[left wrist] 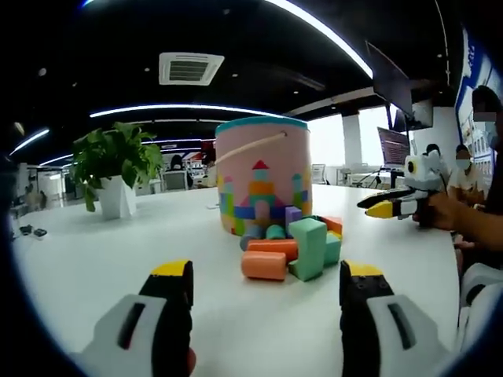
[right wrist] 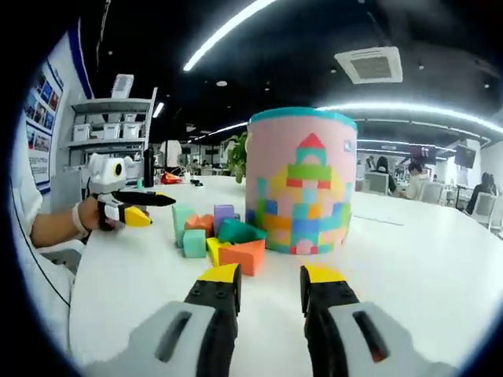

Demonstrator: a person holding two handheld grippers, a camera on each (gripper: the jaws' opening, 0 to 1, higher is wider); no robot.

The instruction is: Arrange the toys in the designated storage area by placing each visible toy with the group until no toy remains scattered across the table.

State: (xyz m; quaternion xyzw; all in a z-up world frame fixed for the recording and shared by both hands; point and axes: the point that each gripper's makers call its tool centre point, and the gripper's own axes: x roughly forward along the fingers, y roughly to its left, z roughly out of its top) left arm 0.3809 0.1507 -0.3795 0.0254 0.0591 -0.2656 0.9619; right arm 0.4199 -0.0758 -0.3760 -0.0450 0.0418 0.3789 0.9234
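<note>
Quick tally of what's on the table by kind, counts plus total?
Pink bucket: 1
Potted plant: 1
Pile of foam blocks: 1; the blocks overlap, so I cannot tell how many
Total: 3 kinds of thing, one of each

I'm in an open-plan office: a ceiling air-conditioning vent (left wrist: 191, 67), long strip lights (left wrist: 185, 109), wall monitors (left wrist: 391, 78), shelving with boxes (right wrist: 106, 126), a potted plant (left wrist: 116, 168), people seated at desks (right wrist: 415, 177).
</note>
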